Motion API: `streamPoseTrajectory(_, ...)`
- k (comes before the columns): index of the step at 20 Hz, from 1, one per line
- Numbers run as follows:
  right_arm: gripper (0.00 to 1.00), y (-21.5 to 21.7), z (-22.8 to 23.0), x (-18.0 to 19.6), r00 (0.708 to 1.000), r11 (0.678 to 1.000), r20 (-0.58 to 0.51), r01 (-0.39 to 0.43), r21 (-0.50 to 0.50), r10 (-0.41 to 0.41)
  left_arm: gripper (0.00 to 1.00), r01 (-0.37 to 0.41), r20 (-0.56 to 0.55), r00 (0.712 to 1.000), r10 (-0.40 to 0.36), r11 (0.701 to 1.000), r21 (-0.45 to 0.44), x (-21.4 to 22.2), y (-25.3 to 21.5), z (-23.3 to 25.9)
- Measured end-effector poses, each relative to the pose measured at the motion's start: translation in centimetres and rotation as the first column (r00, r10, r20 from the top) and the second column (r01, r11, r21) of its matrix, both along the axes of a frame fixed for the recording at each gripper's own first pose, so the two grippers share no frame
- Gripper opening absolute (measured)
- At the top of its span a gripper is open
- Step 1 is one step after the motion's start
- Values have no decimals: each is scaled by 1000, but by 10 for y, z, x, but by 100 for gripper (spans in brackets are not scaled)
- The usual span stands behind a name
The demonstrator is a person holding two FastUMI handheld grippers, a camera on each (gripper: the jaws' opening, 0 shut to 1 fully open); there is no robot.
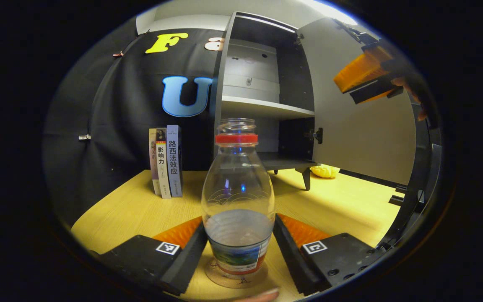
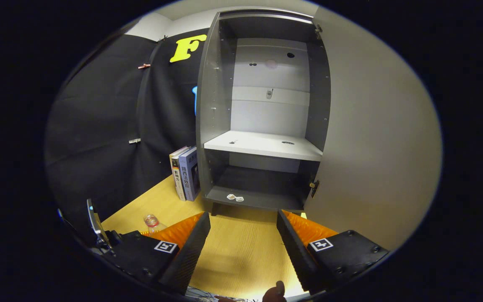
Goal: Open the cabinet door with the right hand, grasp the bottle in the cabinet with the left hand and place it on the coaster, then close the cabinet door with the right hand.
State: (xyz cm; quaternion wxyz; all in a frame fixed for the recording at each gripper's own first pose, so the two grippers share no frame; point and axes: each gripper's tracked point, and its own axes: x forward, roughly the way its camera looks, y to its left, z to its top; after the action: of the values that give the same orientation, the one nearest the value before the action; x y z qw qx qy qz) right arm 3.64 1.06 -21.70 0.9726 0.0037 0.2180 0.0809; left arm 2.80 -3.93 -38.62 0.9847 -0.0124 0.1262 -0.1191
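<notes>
A clear plastic bottle [image 1: 238, 197] with a red neck ring and no cap stands upright on a round coaster [image 1: 235, 280] on the wooden table. My left gripper [image 1: 239, 228] flanks its lower body, and both fingers [image 1: 191, 247] touch its sides. The grey cabinet [image 1: 262, 109] stands behind with its door [image 1: 359, 138] swung wide open to the right. My right gripper [image 1: 365, 75] hovers high beside that door. In the right gripper view, the right gripper [image 2: 243, 222] is open and holds nothing, facing the cabinet [image 2: 266, 144]. The bottle [image 2: 152, 222] shows low at the left.
Three books [image 1: 166, 163] stand upright left of the cabinet against the black cloth. A yellow object [image 1: 325, 171] lies on the table behind the cabinet's leg. Small scraps [image 2: 235, 197] lie on the bottom shelf. The open door [image 2: 375, 138] takes up the right side.
</notes>
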Motion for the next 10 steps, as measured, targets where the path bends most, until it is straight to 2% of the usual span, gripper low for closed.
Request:
streamPoseTrajectory(2, 98, 0, 4, -2, 1000, 1000, 9, -5, 5, 5, 96, -5, 6, 1000, 5, 1000, 14, 0, -1, 6)
streamPoseTrajectory(5, 98, -6, 18, -4, 999, 1000, 42, -2, -3, 2, 95, -24, 40, 999, 22, 998, 56, 4, 5, 31)
streamPoseTrajectory(10, 98, -26, 63, -15, 993, 1000, 116, 24, 18, -26, 95, -9, 87, 996, 10, 1000, -19, 24, 6, 99)
